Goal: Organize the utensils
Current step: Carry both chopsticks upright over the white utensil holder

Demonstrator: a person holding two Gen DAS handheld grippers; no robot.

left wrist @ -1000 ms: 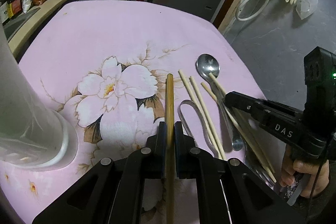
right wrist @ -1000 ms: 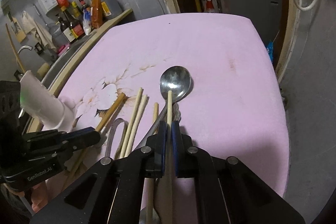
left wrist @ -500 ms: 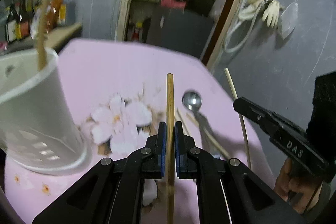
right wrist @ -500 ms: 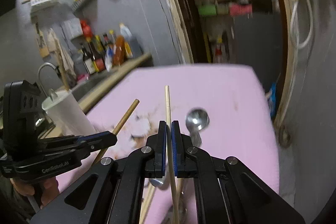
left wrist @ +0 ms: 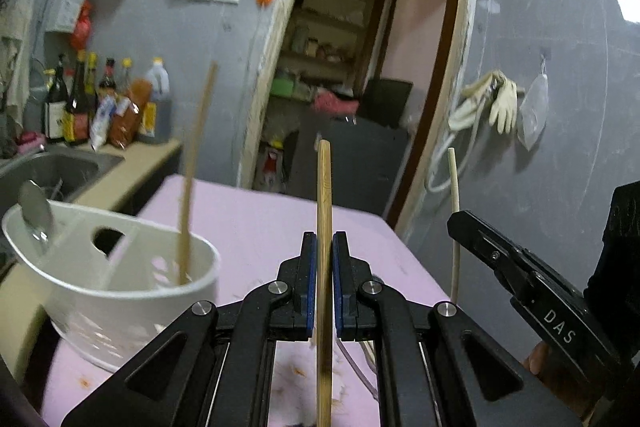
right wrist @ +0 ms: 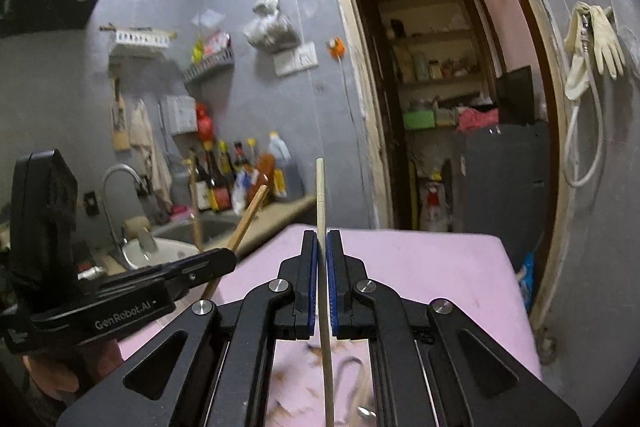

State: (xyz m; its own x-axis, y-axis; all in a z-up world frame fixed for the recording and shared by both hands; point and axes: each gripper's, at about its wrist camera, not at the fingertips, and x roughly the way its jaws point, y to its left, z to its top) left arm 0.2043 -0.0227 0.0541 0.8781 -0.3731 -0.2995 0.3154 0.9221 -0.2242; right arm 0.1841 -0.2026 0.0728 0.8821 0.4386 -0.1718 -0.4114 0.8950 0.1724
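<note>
Both tools are raised above the pink worktop (left wrist: 256, 211). The left tool (left wrist: 324, 247) is clamped on a darker bamboo chopstick (left wrist: 323, 195) pointing upward; the right tool (right wrist: 319, 247) is clamped on a paler chopstick (right wrist: 320, 187). Only the left view shows inside the white utensil holder (left wrist: 120, 291), where another chopstick (left wrist: 196, 171) and a metal spoon (left wrist: 35, 211) stand. The right view alone shows the faucet (right wrist: 120, 175).
</note>
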